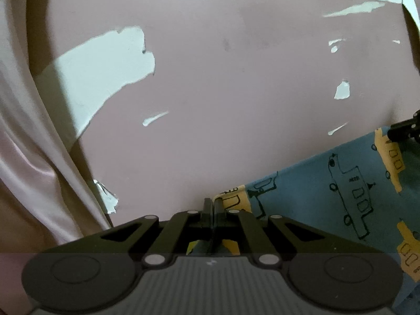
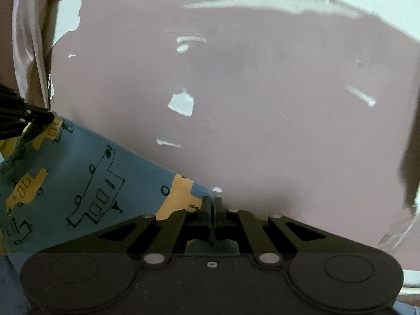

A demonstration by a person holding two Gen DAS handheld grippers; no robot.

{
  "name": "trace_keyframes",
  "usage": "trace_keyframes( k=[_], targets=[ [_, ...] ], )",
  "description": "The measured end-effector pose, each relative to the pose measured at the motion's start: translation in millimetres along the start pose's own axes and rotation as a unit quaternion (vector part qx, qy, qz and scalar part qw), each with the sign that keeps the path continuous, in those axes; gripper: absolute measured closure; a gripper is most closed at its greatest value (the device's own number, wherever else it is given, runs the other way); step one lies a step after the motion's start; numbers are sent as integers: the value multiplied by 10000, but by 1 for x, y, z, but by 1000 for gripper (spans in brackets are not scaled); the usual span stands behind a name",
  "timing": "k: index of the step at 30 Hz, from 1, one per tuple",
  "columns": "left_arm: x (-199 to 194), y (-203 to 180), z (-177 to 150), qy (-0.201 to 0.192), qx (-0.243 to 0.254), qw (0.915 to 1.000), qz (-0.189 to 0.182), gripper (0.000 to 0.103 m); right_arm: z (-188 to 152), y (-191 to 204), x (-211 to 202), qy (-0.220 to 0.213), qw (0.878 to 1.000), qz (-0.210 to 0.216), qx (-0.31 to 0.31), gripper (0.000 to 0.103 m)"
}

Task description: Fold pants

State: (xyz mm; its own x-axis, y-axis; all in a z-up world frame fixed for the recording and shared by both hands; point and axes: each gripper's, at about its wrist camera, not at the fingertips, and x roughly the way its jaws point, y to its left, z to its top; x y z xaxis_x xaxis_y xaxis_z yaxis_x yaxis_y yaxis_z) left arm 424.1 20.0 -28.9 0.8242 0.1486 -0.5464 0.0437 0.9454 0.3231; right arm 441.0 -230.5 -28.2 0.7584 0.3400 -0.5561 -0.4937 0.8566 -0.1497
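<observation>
The pants [image 1: 328,183] are blue with yellow and black-outline vehicle prints. They hang stretched between both grippers, lifted in front of a pink wall. My left gripper [image 1: 211,204] is shut on one top corner of the pants. My right gripper [image 2: 212,204] is shut on the other top corner of the pants [image 2: 92,178]. The right gripper also shows at the right edge of the left wrist view [image 1: 404,128]. The left gripper shows at the left edge of the right wrist view [image 2: 39,115]. The lower part of the pants is out of view.
A pink wall [image 1: 223,78] with peeling paint patches fills both views ahead. A pale curtain [image 1: 23,144] hangs at the left. The same curtain shows in the right wrist view [image 2: 29,39].
</observation>
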Motion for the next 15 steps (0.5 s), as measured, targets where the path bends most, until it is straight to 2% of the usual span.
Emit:
trace_keyframes(
  k=[4, 7, 15],
  targets=[
    [-16, 7, 1, -133, 3, 9999, -81, 103, 6, 1, -39, -352, 9990, -96, -244, 103],
    [-43, 4, 1, -273, 98, 9995, -160, 103, 5, 4, -75, -563, 9973, -58, -462, 103],
    [-128, 8, -18, -820, 738, 9929, -442, 103, -14, 29, -174, -799, 9872, 158, -1369, 103]
  ],
)
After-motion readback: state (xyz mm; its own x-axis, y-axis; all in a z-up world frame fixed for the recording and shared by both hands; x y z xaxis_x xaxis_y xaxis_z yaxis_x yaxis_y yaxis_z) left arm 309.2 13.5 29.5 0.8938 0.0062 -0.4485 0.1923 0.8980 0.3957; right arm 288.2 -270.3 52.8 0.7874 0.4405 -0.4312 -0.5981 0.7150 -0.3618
